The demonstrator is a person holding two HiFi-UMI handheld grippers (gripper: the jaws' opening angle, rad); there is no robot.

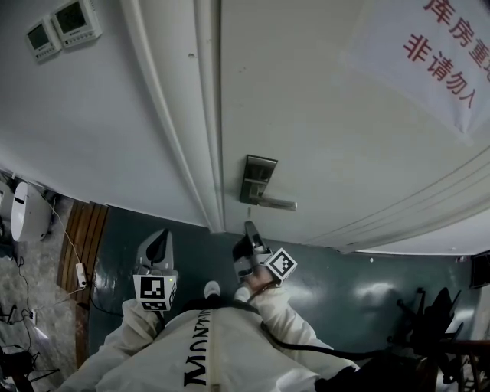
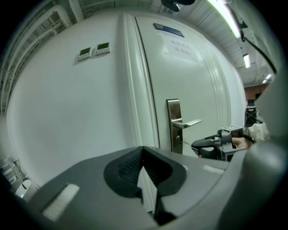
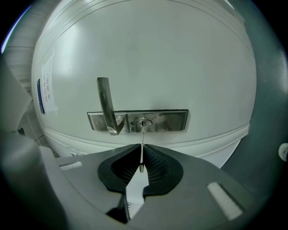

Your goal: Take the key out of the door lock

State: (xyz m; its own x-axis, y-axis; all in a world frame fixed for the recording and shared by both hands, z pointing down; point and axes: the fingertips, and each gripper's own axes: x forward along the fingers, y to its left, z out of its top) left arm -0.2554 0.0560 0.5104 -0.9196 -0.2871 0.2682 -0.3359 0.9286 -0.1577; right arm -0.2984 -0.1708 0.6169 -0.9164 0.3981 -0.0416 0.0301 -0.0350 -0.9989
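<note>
— So, where is the key [image 3: 142, 137]?
— Centre of the right gripper view, pinched edge-on in the right gripper [image 3: 142, 146], whose jaws are nearly together. Its tip sits just short of the keyhole [image 3: 144, 122].
— Around it?
— One lock plate [image 3: 168, 120] and one lever handle [image 3: 105, 103] left of the keyhole, on one white door [image 3: 157, 67]. Two wall panels [image 1: 75, 19] sit upper left in the head view. The left gripper [image 2: 143, 150] is closed and empty.

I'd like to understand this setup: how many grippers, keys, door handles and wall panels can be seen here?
Grippers: 2, left gripper and right gripper
Key: 1
Door handle: 1
Wall panels: 2
Total: 6
</note>
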